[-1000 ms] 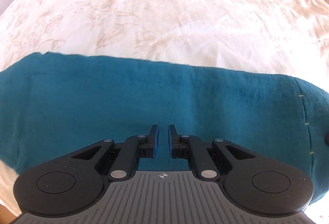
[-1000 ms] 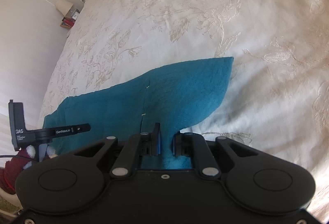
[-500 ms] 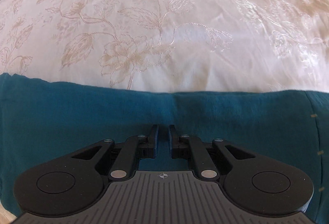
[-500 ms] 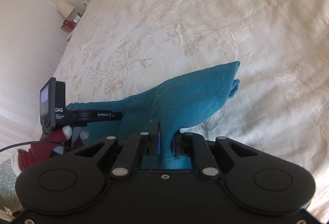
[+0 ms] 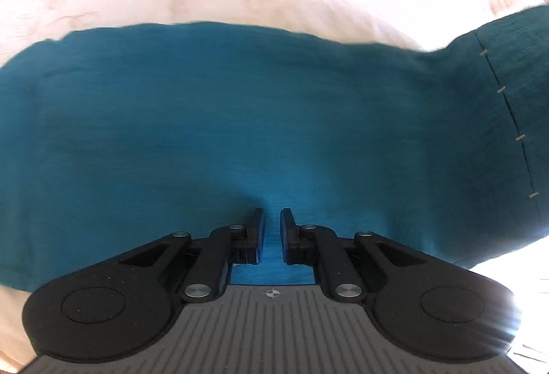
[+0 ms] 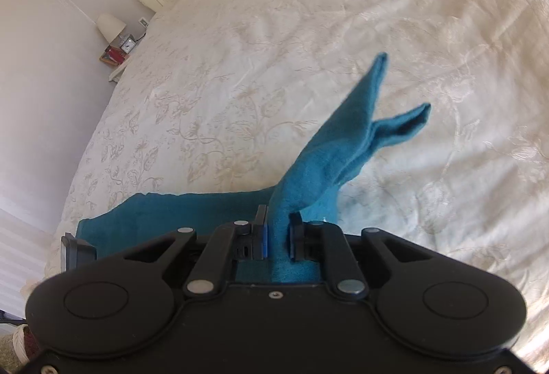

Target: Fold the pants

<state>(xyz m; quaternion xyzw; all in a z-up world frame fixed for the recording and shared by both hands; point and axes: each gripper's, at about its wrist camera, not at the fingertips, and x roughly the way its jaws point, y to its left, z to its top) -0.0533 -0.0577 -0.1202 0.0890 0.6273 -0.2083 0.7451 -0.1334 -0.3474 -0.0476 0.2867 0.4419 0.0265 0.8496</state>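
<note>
**Teal pants, both tongs engaged**

Our left gripper (image 5: 272,230) is clenched on the pants (image 5: 240,133), as is our right gripper (image 6: 277,233); its end flares upward above the bed cover (image 6: 308,31). The remainder lies along the bed's near edge.

L gripper (image 5: 272,223): jaws nearly closed, narrow gap, pinching teal cloth, pointing fwd, low over fabric | R gripper (image 6: 278,230): jaws clamped on bunched cloth, fingers (image 6: 260,231) level, raised above bed
</note>
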